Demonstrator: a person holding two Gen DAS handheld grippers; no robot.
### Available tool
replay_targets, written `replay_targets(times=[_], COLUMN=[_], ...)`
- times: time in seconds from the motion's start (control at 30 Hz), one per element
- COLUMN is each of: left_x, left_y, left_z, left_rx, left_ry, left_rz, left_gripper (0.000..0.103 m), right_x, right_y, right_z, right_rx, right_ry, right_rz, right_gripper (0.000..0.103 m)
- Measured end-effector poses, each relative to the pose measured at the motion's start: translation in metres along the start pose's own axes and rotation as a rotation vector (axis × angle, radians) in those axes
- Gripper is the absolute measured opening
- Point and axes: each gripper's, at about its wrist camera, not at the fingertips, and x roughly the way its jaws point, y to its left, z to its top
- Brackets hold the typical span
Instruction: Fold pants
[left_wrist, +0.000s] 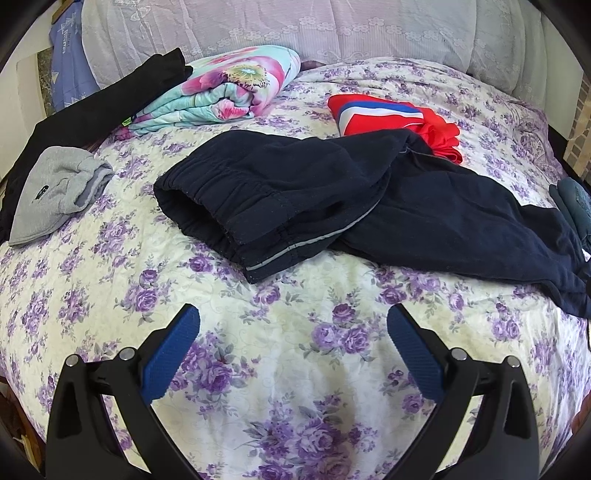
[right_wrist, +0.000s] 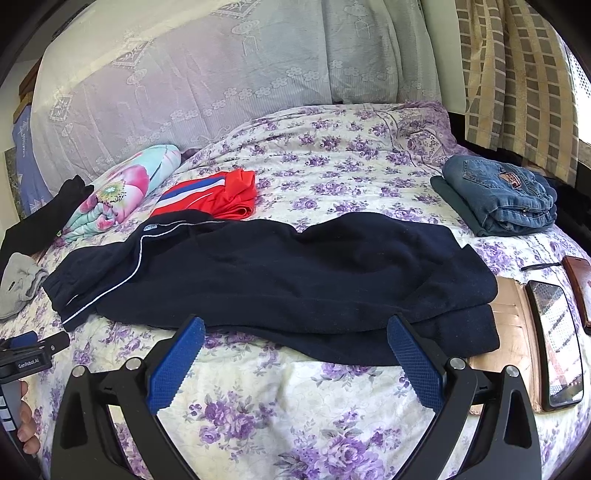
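The navy pants (right_wrist: 273, 273) lie rumpled across the middle of the bed (right_wrist: 332, 170), waistband end towards its left side. Behind the pants sits a red garment (right_wrist: 221, 195), with a floral blanket (left_wrist: 229, 88) to its left. Right of the pants rest folded jeans (right_wrist: 506, 192) and a phone (right_wrist: 557, 343). A grey beanie (left_wrist: 55, 192) lies left of them. Left gripper (left_wrist: 293, 354) hovers short of the pants, fingers spread wide, holding nothing. Right gripper (right_wrist: 295, 354), fingers equally spread, reaches the pants' near edge, empty.
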Motion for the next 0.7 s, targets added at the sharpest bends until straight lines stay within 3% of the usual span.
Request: replay_targets(times=[0.7], left_x=[0.0004], left_y=[-0.0012], left_z=[-0.0011], left_rx=[-0.003], left_ry=[0.004], left_rz=[0.002], left_gripper=[0.099], right_x=[-0.0009], right_y=[0.0051], right_z=[0.0007], right_rx=[-0.006], right_ry=[0.006], right_rz=[0.001], right_gripper=[0.1])
